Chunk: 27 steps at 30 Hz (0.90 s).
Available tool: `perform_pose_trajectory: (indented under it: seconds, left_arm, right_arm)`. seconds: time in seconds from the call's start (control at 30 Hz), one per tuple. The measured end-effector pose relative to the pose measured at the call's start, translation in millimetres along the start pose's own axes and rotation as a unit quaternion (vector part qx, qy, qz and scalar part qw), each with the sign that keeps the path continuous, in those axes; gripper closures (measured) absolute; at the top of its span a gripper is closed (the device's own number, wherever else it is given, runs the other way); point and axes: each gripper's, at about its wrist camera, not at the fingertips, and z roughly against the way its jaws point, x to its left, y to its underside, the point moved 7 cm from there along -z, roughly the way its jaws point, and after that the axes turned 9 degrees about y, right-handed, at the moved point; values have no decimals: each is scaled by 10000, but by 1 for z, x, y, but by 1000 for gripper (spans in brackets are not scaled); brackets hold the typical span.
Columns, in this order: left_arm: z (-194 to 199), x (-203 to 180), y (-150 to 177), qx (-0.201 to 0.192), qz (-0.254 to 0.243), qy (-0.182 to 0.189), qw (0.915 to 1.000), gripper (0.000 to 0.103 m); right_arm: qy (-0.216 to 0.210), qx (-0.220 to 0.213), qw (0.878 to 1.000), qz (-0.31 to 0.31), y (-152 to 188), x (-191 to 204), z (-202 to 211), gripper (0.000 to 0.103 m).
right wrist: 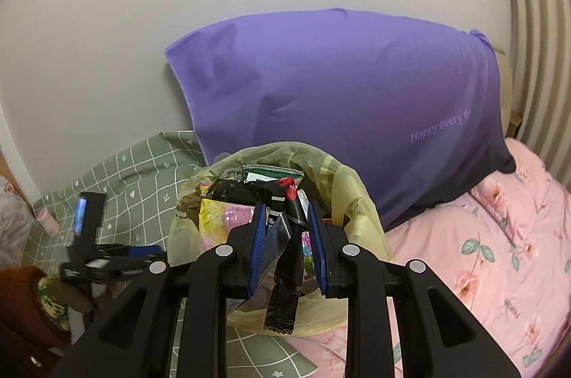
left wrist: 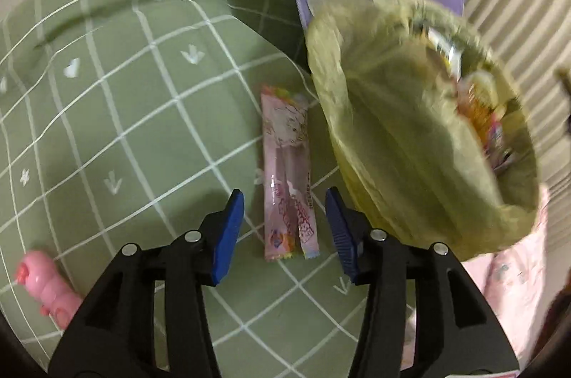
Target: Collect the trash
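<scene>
Bedroom: pillow (right wrist: 339,106), floral bedsheet (right wrist: 481,253).

Your trash bag (left wrist: 410,128) smears with motion blur, its contents unreadable. The pink toy (left wrist: 46,288) is half hidden behind your left gripper (left wrist: 285,228), itself blurred from the right wrist.

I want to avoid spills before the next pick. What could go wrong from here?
1. The open left tongs straddle the flat pink snack wrapper; closing could pinch the green checked bedsheet too.
2. The thin yellow-green plastic trash bag is full; the right tongs hold a black wrapper, so it could tip.
</scene>
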Motion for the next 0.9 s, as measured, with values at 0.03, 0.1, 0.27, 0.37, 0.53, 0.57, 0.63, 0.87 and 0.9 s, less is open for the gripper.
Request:
perform_pose_trajectory:
  seconds: [0.03,0.1,0.27,0.37,0.53,0.57,0.63,0.87,0.9]
  left_arm:
    - [-5,0,1,43,-23,-81,10000,58]
    - [-12,0,3,30,-31,-220,9997,58]
    - [-5,-4,8,-26,33,-7,10000,96]
    - [14,-5,11,-163,-50,97,9998,99]
    - [57,-7,13,-439,-154,200,9987,99]
    - [68,-8,13,-511,-180,216,9983,99]
    - [85,-11,13,-636,-217,247,9974,99]
    - [144,-47,-33,-1270,-438,717,9883,99]
    - [150,-54,-38,-1295,-470,815,9871,99]
  right_arm:
    - [17,0,10000,34,0,1,1,79]
    - [76,8,9999,114,2,3,4,79]
    - [174,50,9996,198,9,3,10,79]
    - [189,33,9997,133,11,0,14,79]
    - [89,-5,10000,26,11,1,16,79]
    - [81,-10,10000,32,10,1,16,79]
    - [47,-66,9999,71,7,4,18,79]
    - [-37,-267,9995,159,-13,9,25,79]
    - [-49,-285,9994,181,-17,8,25,79]
